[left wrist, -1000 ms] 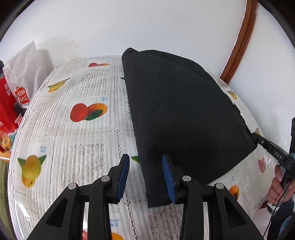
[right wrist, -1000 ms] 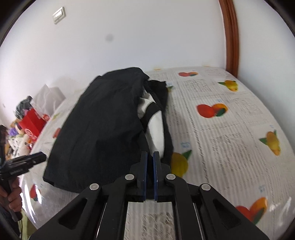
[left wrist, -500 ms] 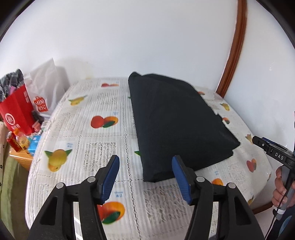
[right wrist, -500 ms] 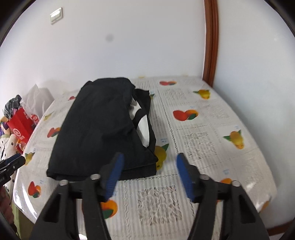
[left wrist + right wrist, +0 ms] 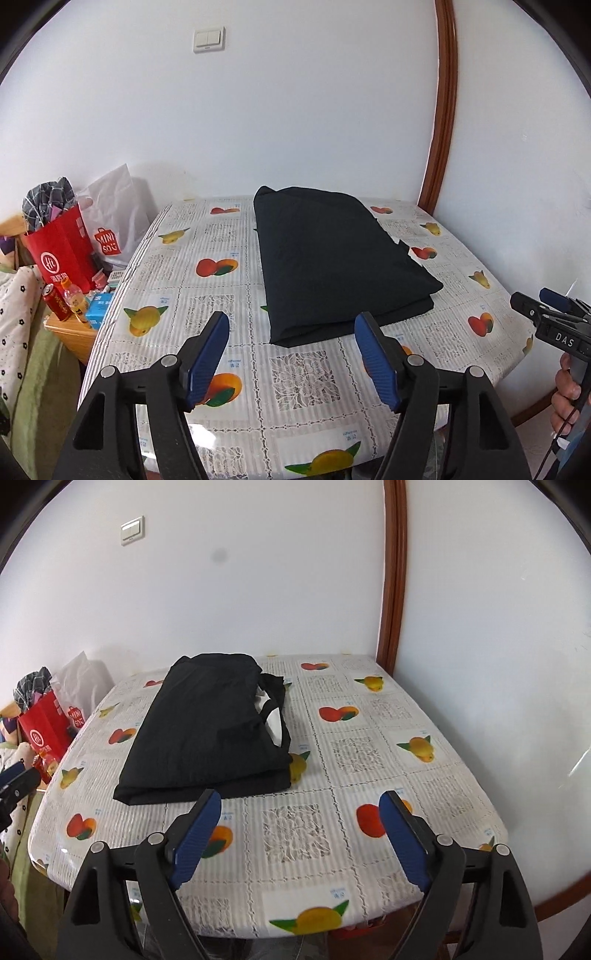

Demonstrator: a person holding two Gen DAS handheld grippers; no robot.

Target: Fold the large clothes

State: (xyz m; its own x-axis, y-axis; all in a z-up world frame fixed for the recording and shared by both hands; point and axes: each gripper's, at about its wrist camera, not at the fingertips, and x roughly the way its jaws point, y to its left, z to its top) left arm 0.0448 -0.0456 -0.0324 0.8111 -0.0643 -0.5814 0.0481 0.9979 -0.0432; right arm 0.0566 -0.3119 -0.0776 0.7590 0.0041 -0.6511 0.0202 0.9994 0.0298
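Left wrist view shows the folded black cloth garment (image 5: 332, 262) lying flat in the middle of the frame, on the table with the fruit-print plastic cover (image 5: 177, 266). Below it, the left gripper (image 5: 291, 354) is opening its blue fingers with nothing between them. Right wrist view shows the right gripper (image 5: 299, 830) opening too, empty, low in the frame.

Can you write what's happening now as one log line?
black garment: folded, on table | left tongs: opening, empty | right tongs: opening, empty

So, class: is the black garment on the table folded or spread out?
Folded. The black garment lies as a compact rectangle on the table, with stacked layers showing at its near edge and a white lining peeking from its right side.
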